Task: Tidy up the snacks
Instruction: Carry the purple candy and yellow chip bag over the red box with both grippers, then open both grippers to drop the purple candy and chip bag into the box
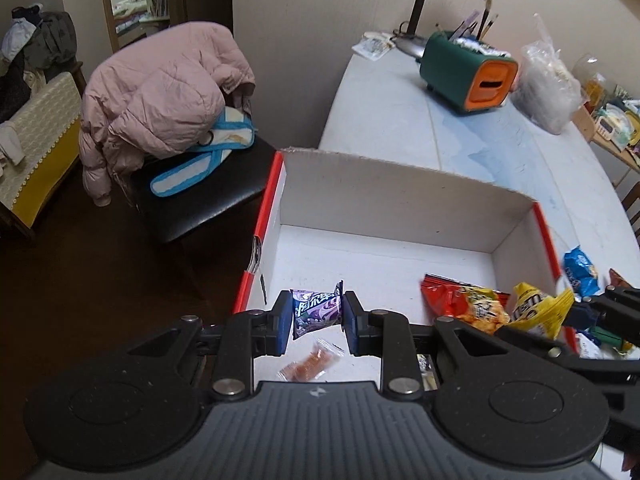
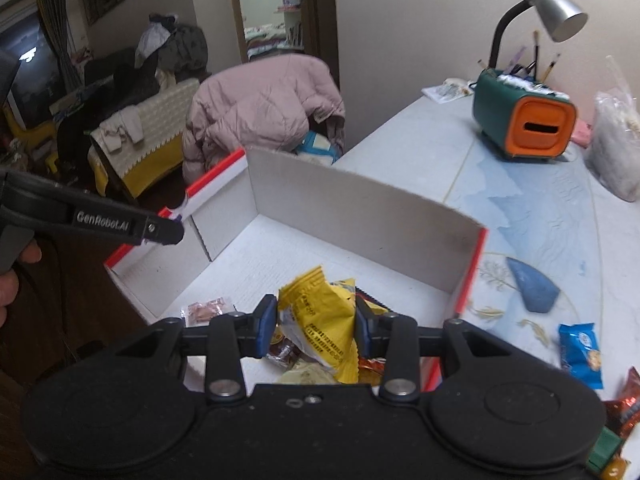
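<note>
My left gripper (image 1: 316,314) is shut on a small purple snack packet (image 1: 316,312), held over the white floor of a red-edged cardboard box (image 1: 360,188). Below it in the box lies a clear packet with an orange snack (image 1: 310,365). A red and orange chip bag (image 1: 464,300) rests in the box to the right. My right gripper (image 2: 316,320) is shut on a yellow M&M's bag (image 2: 320,320), seen also in the left wrist view as the yellow bag (image 1: 536,308). It hangs over the box (image 2: 352,200), above several wrappers.
A blue snack packet (image 2: 580,350) and an orange-brown one (image 2: 628,404) lie on the table right of the box. A green and orange holder (image 2: 524,120), a lamp (image 2: 556,8) and a plastic bag (image 2: 614,140) stand at the back. A chair with a pink jacket (image 1: 168,92) is left.
</note>
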